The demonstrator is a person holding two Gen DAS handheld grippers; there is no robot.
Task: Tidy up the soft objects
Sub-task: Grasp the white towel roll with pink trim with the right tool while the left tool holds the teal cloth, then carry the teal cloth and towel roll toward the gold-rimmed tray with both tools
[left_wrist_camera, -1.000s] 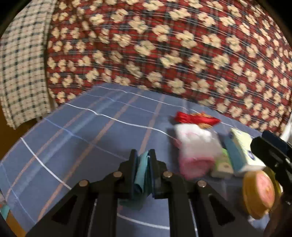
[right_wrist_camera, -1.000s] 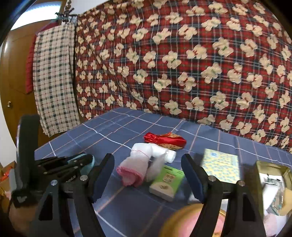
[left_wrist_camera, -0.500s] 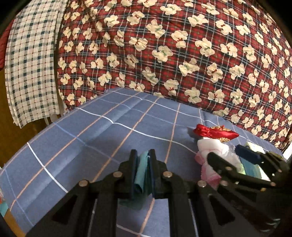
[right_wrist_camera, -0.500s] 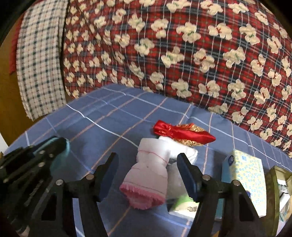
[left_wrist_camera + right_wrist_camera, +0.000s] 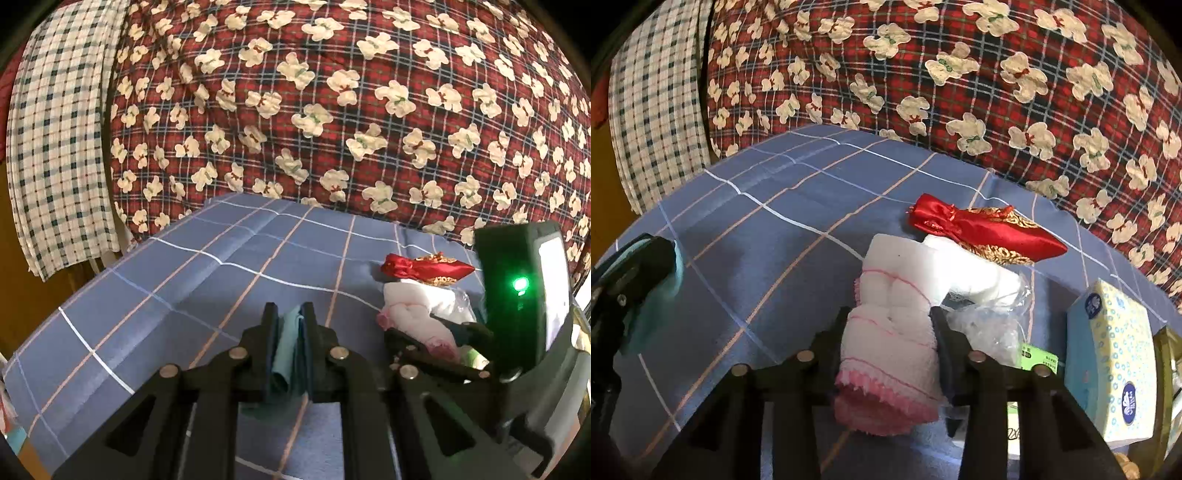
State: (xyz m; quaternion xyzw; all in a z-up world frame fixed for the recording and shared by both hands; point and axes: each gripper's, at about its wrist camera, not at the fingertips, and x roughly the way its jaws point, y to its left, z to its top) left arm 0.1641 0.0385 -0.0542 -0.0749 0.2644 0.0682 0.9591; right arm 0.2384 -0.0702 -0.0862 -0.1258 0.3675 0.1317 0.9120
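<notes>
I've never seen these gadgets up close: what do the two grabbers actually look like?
Both are matte black. The left gripper and right gripper each have two flat fingers on angular linkage arms with triangular cut-outs and silver rivets. The right one's body carries a glowing green light.

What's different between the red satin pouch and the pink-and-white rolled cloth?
The red satin pouch is shiny, with gold trim; the rolled cloth is fluffy white with a pink frilled edge. The pouch lies free farther back; the cloth sits between the right claw's pads, which have just been closing. Both rest on the blue checked sheet.
</notes>
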